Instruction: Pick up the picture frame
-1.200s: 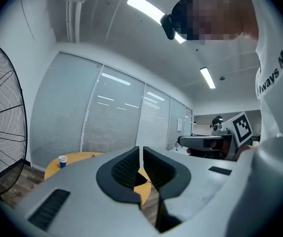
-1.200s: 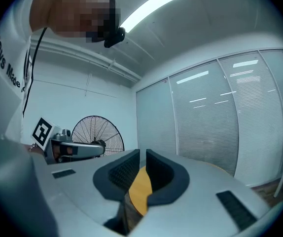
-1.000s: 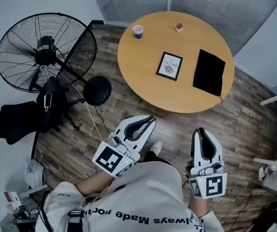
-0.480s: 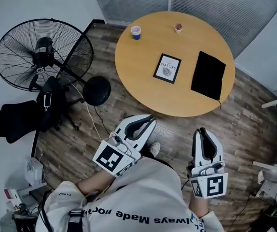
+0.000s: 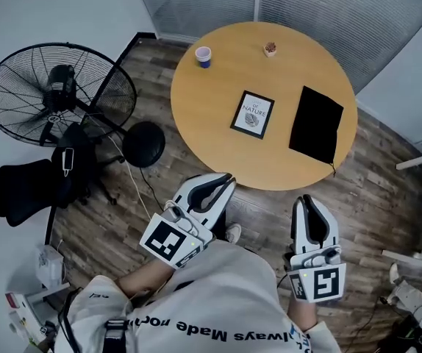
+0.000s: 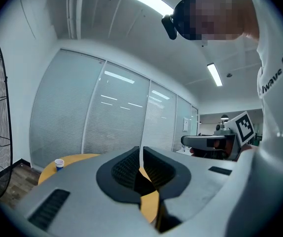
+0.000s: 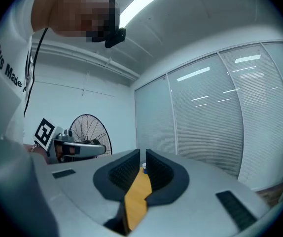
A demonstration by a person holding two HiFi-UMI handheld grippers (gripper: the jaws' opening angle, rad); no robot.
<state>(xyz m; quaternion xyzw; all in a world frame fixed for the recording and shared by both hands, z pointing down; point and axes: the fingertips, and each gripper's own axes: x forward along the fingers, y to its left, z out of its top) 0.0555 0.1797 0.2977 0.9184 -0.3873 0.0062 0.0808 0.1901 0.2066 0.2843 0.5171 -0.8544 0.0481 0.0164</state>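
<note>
The picture frame (image 5: 253, 115), black-edged around a white print, lies flat near the middle of the round wooden table (image 5: 211, 101). Both grippers are held low in front of the person's body, short of the table's near edge. In the head view the left gripper (image 5: 224, 179) points toward the table, its jaws together on nothing. The right gripper (image 5: 305, 200) sits level with it on the right, jaws also together and empty. From the left gripper (image 6: 141, 157) view I see the table edge and the cup (image 6: 59, 164). Through the right gripper (image 7: 142, 164) only a strip of tabletop shows.
On the table are a black folder (image 5: 316, 124), a paper cup (image 5: 204, 56) and a small brown object (image 5: 270, 48). A large floor fan (image 5: 56, 94) with a round base (image 5: 143, 143) stands left of the table, a black chair (image 5: 27, 186) beside it. Glass partitions run behind.
The table and frame have slid slightly down and left in the head view, and the fan has shifted left. Both grippers stay in the same pose, still shut.
</note>
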